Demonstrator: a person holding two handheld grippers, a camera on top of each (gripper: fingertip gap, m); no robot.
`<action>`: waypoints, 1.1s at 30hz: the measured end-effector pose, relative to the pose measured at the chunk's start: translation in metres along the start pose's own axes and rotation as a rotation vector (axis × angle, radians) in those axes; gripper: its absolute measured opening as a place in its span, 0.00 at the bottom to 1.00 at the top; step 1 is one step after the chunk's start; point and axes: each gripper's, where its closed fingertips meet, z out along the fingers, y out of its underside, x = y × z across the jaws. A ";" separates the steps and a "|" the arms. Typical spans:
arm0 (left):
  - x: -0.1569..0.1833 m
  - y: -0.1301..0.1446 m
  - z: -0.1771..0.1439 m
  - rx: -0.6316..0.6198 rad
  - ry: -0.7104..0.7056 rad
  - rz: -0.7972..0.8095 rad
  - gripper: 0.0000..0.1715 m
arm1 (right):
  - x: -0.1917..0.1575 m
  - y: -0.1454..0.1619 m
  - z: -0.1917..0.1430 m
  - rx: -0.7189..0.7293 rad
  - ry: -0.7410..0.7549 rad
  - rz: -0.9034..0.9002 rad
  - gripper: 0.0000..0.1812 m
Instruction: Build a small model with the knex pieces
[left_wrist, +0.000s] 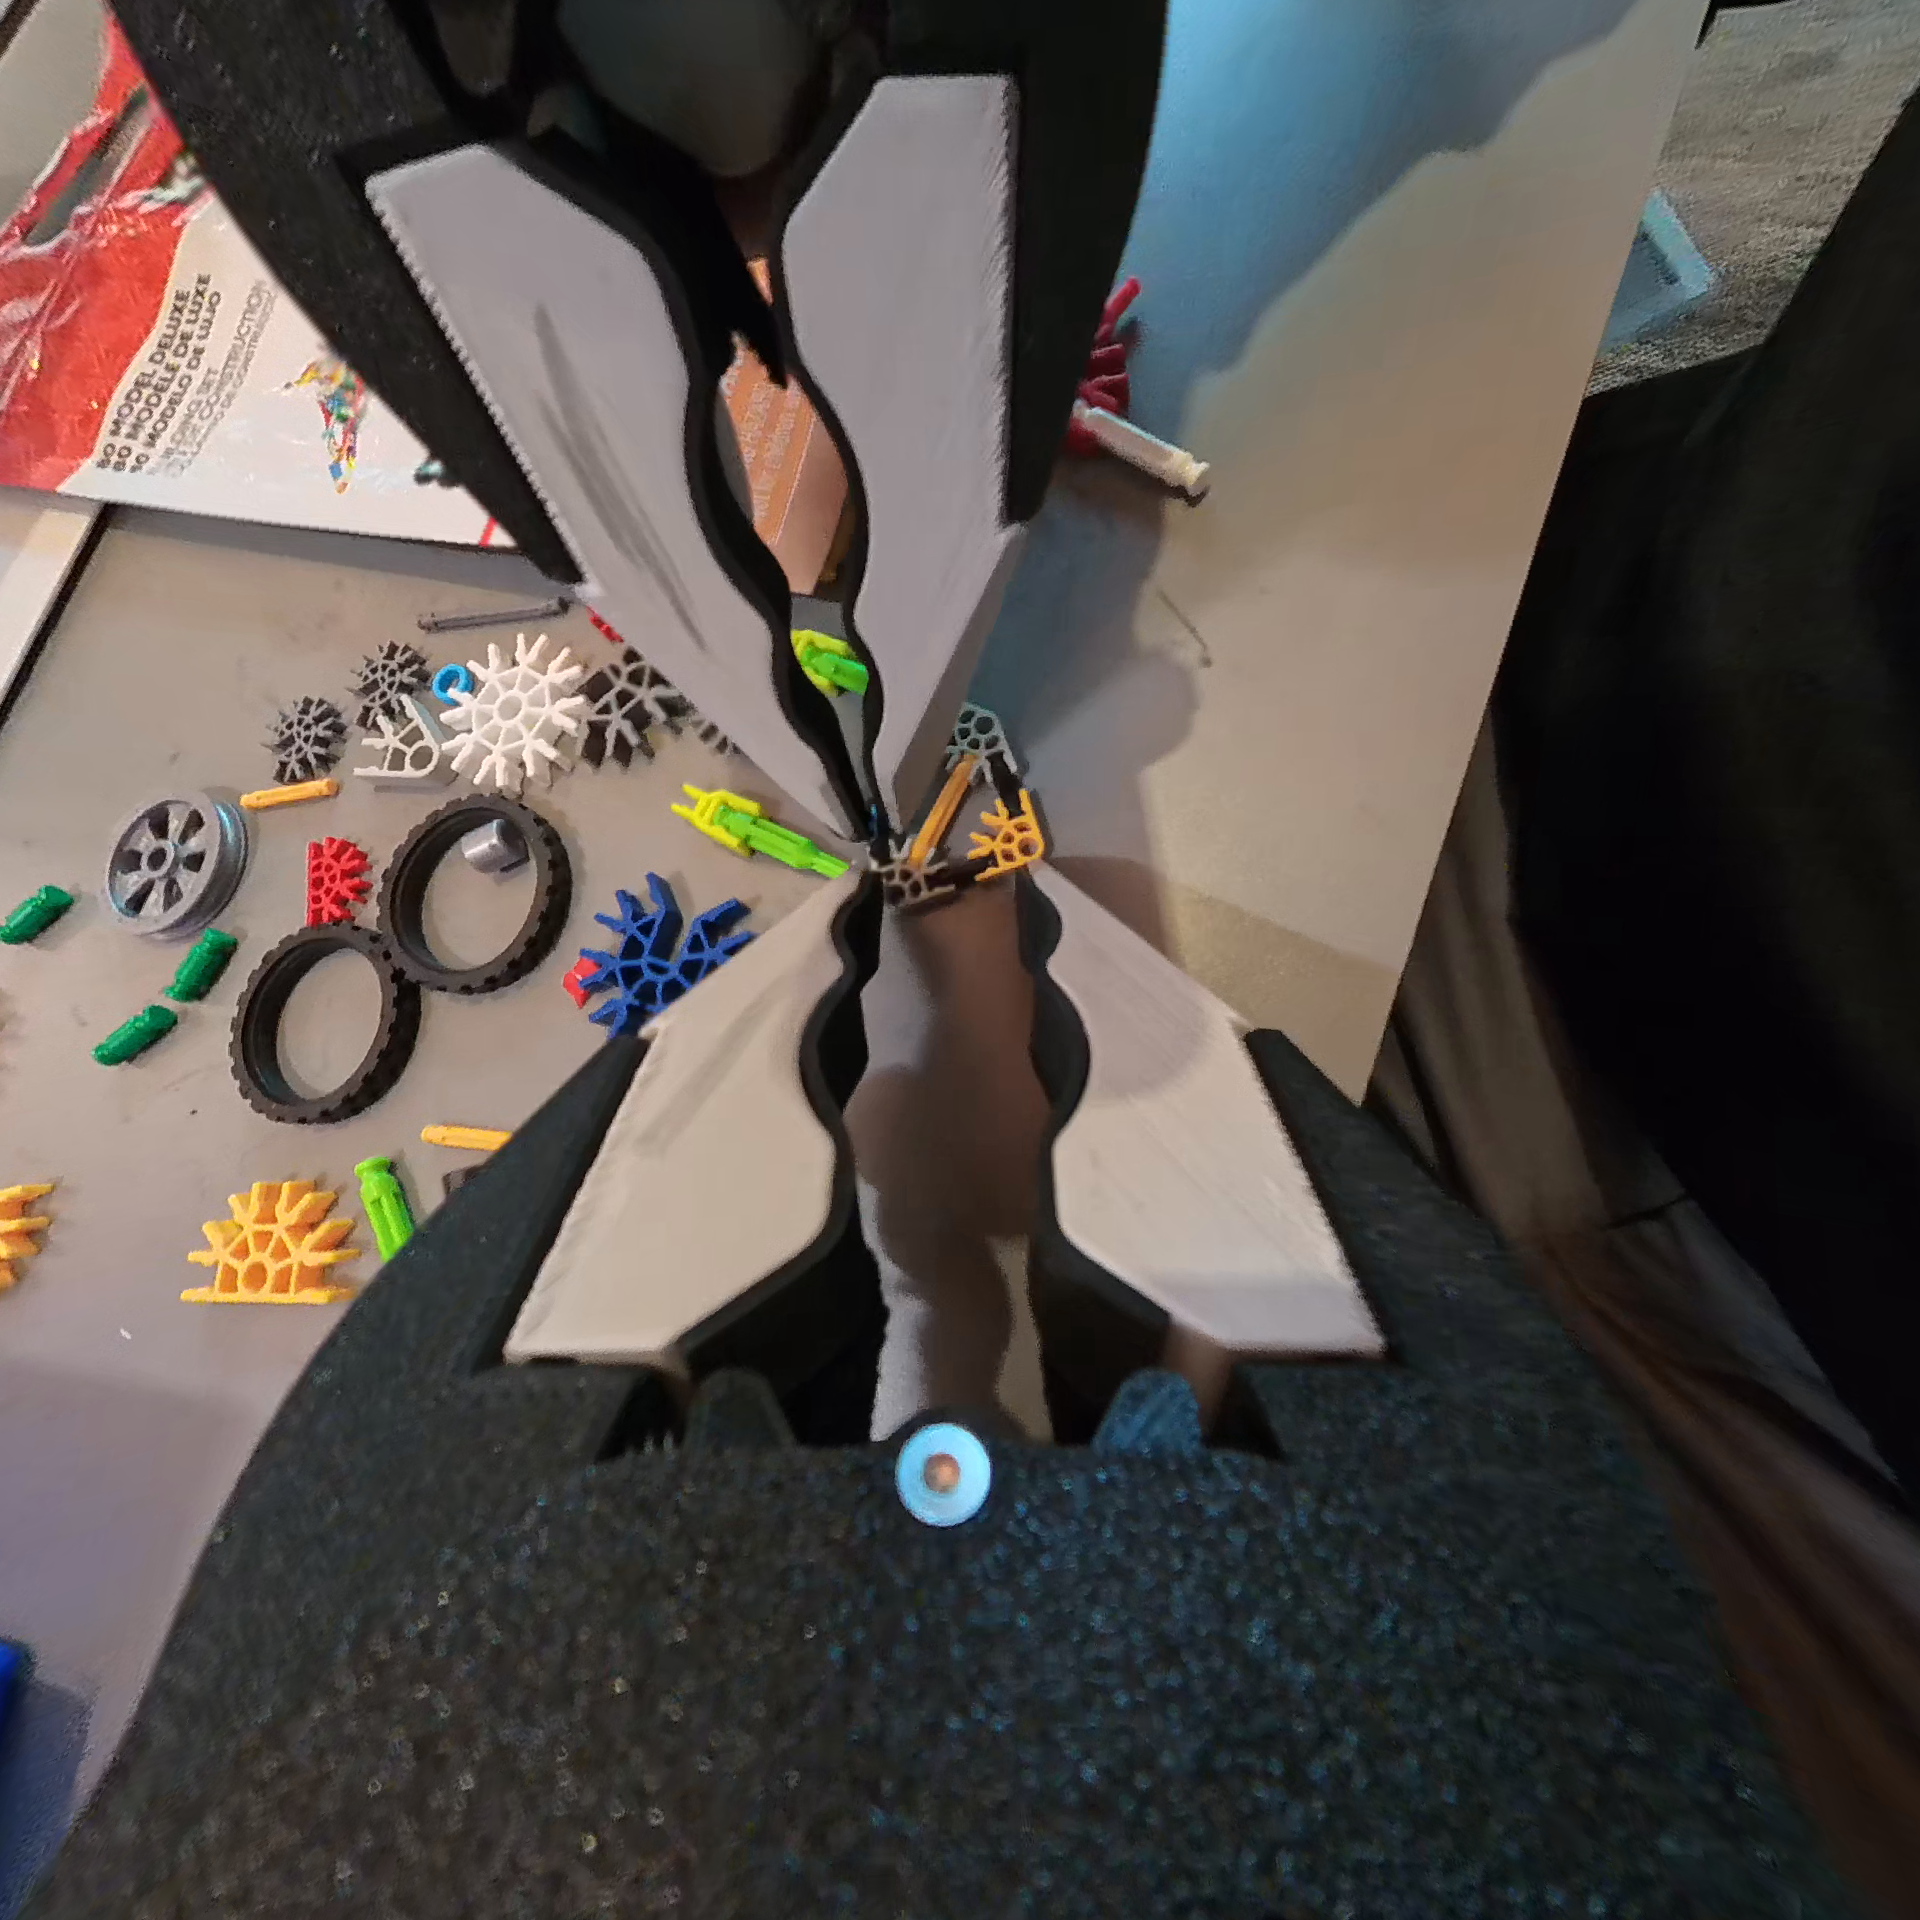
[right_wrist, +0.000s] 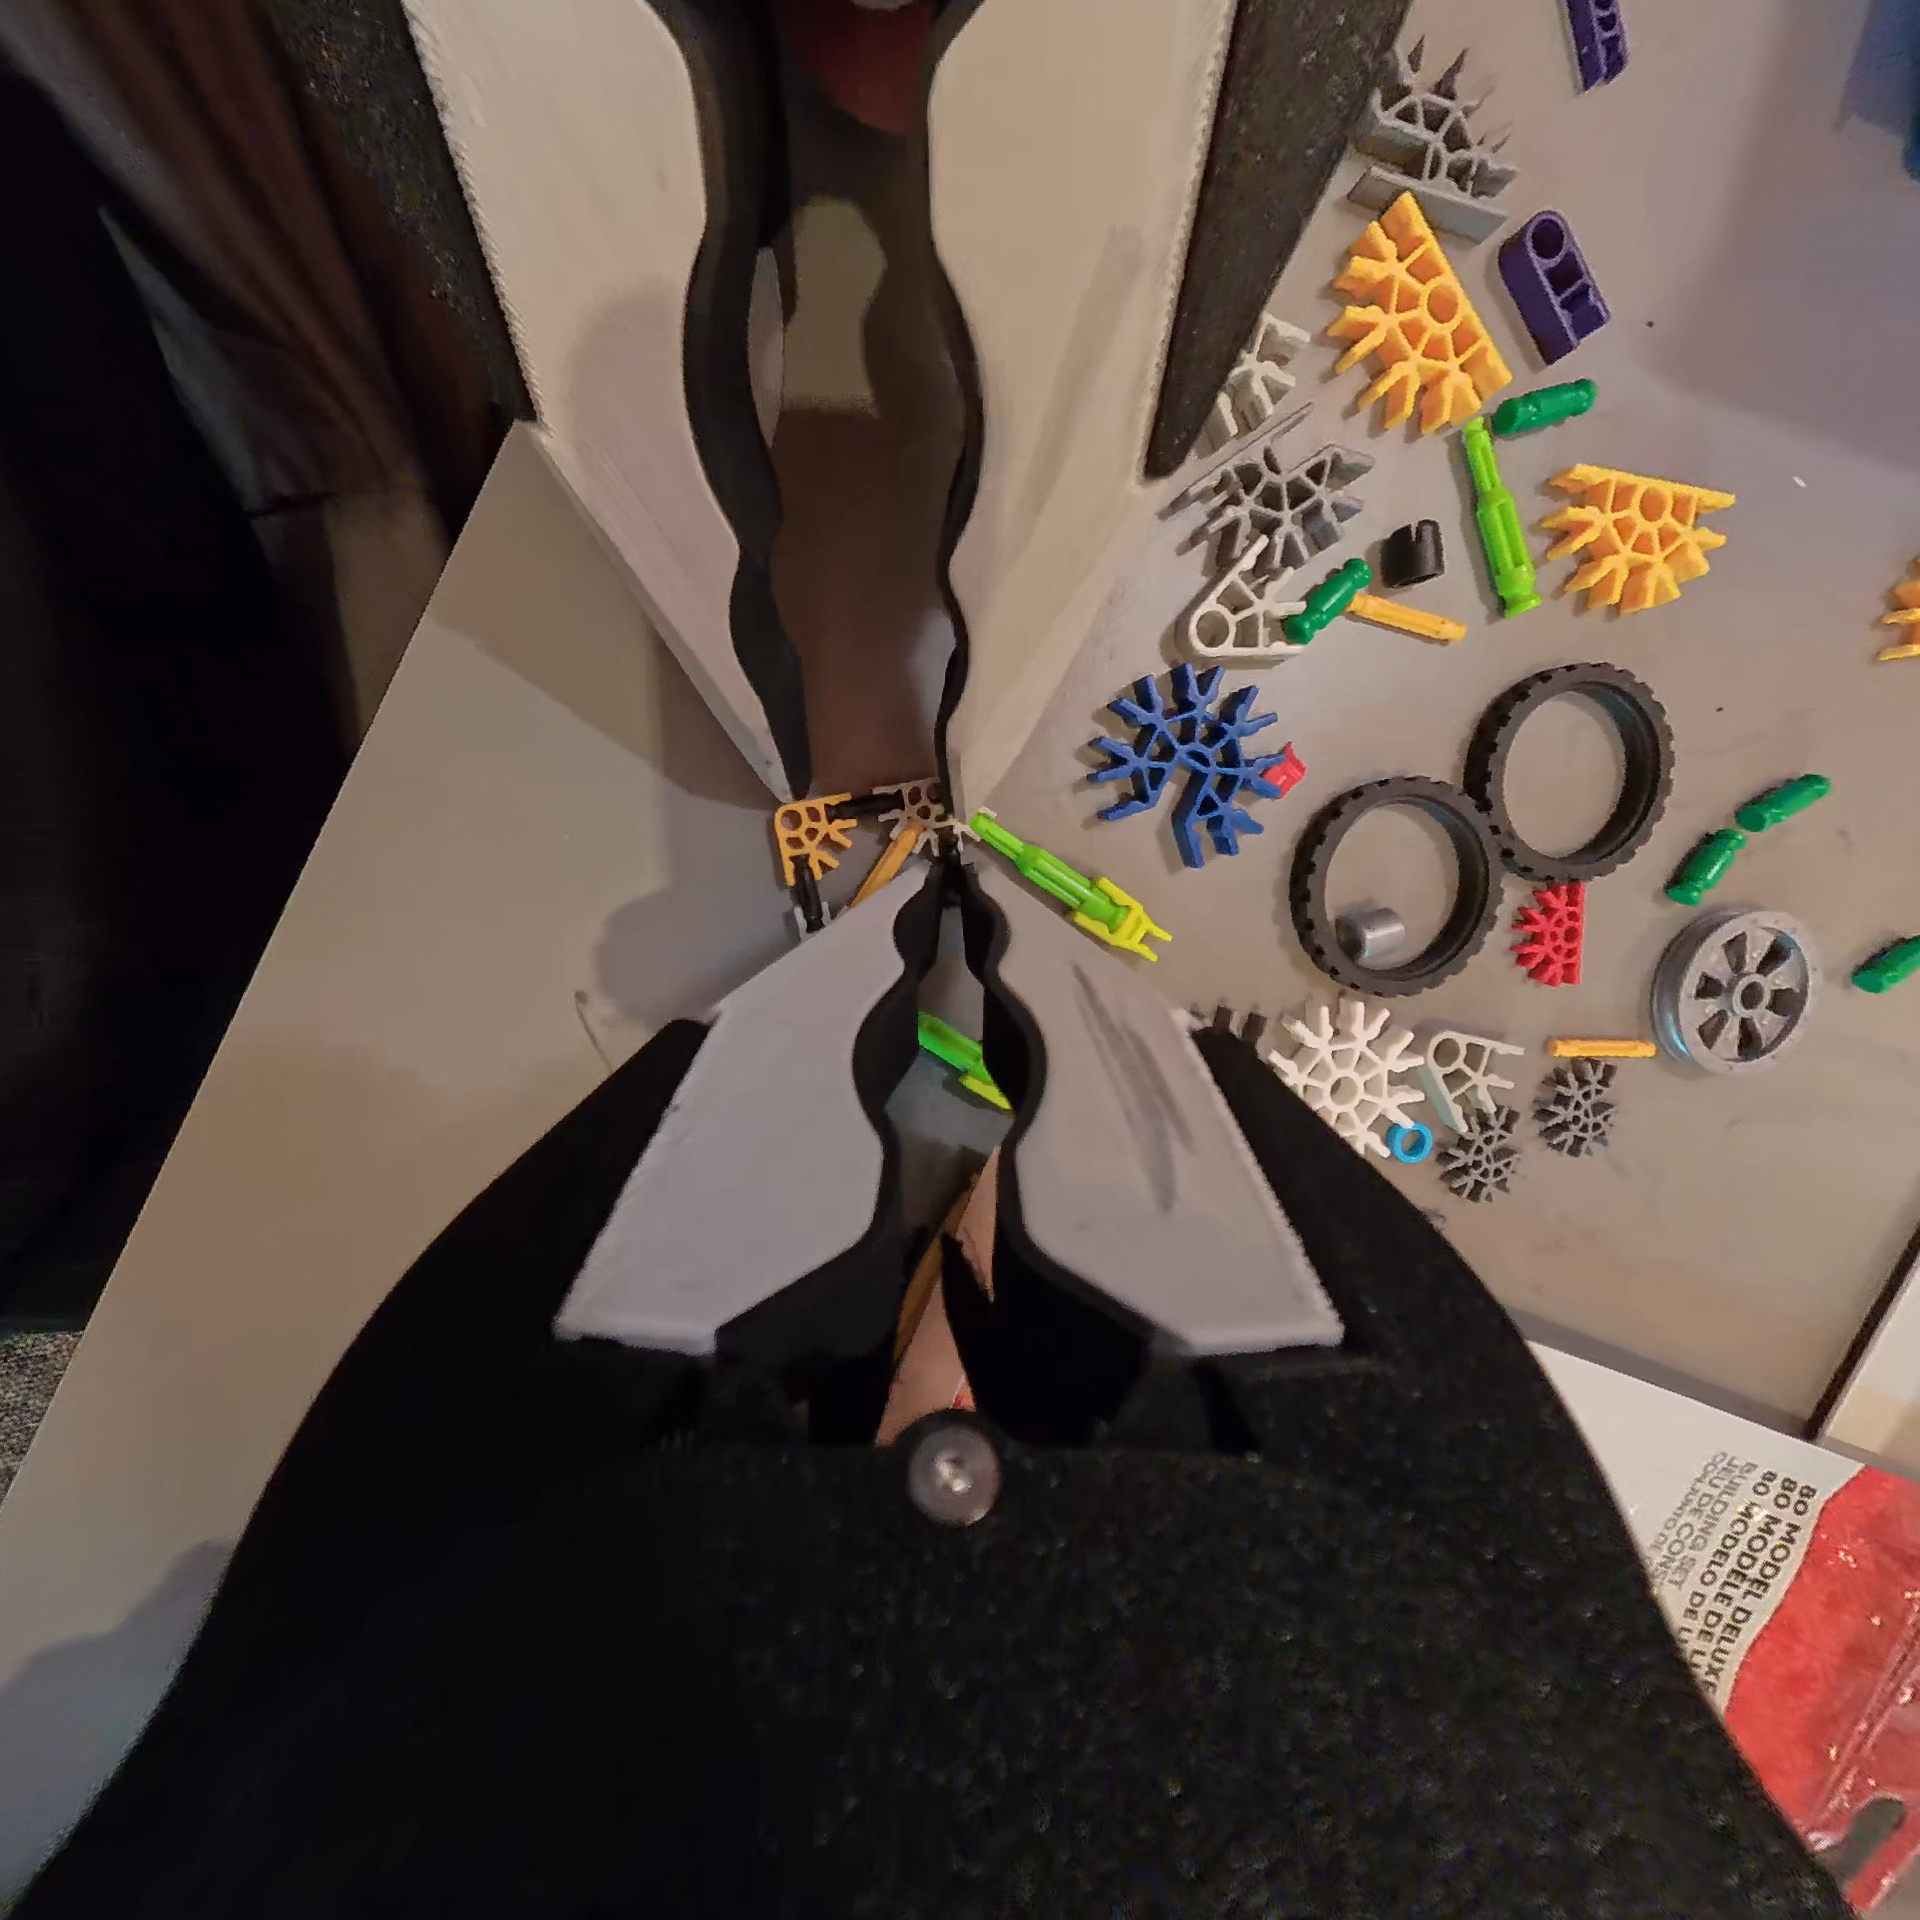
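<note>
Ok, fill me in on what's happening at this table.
A person holds two grippers tip to tip over a grey table. The left gripper and the right gripper are both shut on a small assembly of grey and yellow connectors and short rods. A green rod juts from it. Loose parts lie alongside: two black tyres, a blue connector, a grey wheel hub.

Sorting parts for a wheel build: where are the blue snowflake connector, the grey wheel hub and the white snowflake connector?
blue snowflake connector (right_wrist: 1190, 764), right wrist view, its centre.
grey wheel hub (right_wrist: 1749, 1000), right wrist view, its middle.
white snowflake connector (left_wrist: 512, 709), left wrist view, its centre.
</note>
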 end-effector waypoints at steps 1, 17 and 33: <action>0.000 -0.001 0.000 0.000 0.000 0.009 0.14 | 0.000 0.000 0.000 -0.002 -0.002 0.000 0.01; -0.001 -0.003 0.003 -0.032 -0.019 0.153 0.11 | 0.000 -0.002 0.001 -0.031 -0.013 -0.066 0.01; -0.010 0.002 -0.002 0.016 -0.122 0.158 0.10 | 0.004 -0.006 -0.001 -0.028 -0.035 -0.185 0.00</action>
